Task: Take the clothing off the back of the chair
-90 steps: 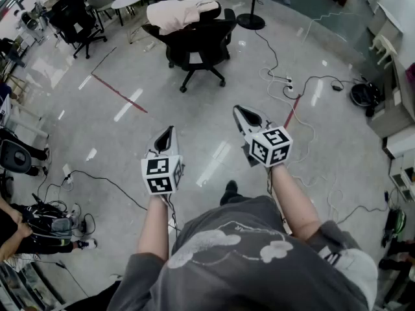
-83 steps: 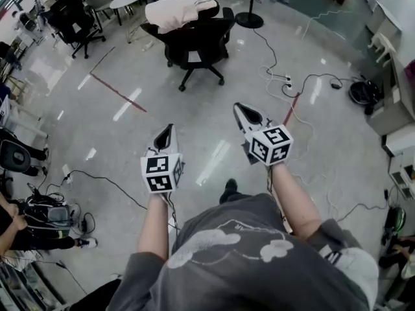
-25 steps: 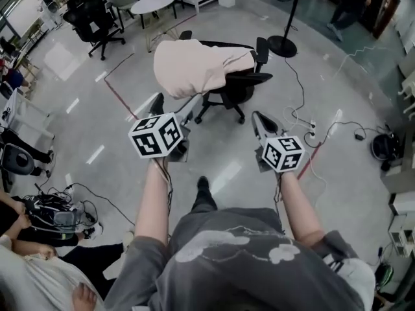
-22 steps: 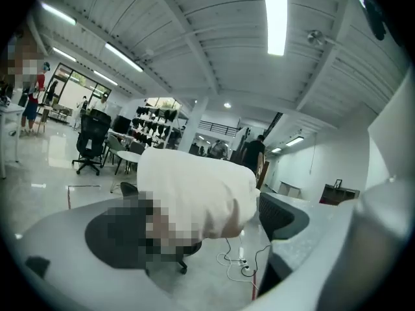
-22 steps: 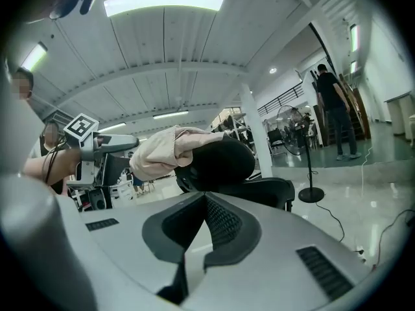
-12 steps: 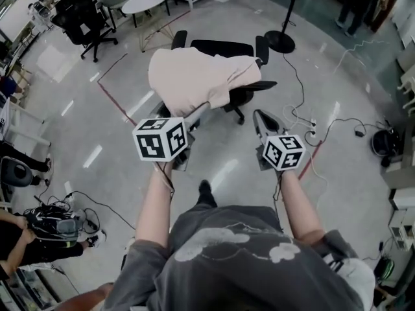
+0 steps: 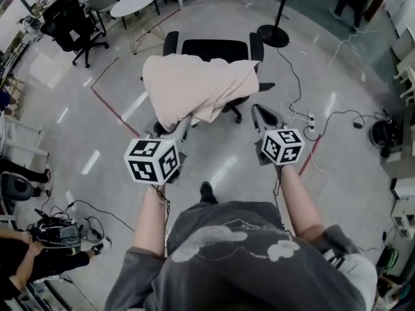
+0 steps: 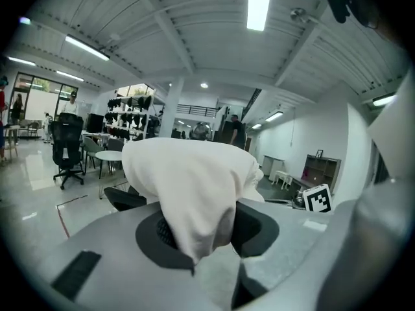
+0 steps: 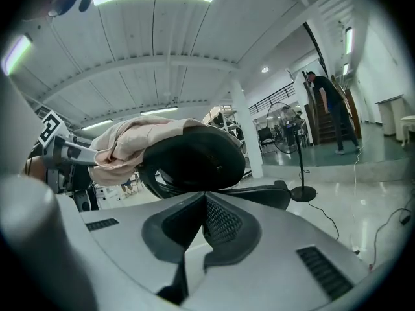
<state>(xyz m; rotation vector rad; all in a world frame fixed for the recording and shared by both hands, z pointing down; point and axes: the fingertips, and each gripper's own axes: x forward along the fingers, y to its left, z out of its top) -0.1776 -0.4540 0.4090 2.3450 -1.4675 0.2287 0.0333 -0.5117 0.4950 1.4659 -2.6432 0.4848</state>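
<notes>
Head view, looking steeply down on a black office chair (image 7: 216, 48) standing on a glossy grey floor (image 7: 220, 167). The pale cream clothing (image 7: 194, 86) lies draped over the chair's back, covering it and hanging down the near side in loose folds. The left hand-held gripper (image 7: 181, 127) reaches to the near left hem of the clothing; in the left gripper view a hanging fold drops between its jaws, which are closing and pinch the cloth at its lower edge. The right hand-held gripper (image 7: 257, 111) is held near the chair's right side, just beside the clothing's right edge but apart from it. Its jaws are pressed together with nothing between them, and the right gripper view shows the bare black rim of the chair back ahead, with the clothing bunched to the left. Far left stands a round table (image 7: 134, 3); far right, a pole stand (image 7: 273, 35). Cables (image 7: 305, 118) trail across the floor to the right.
</notes>
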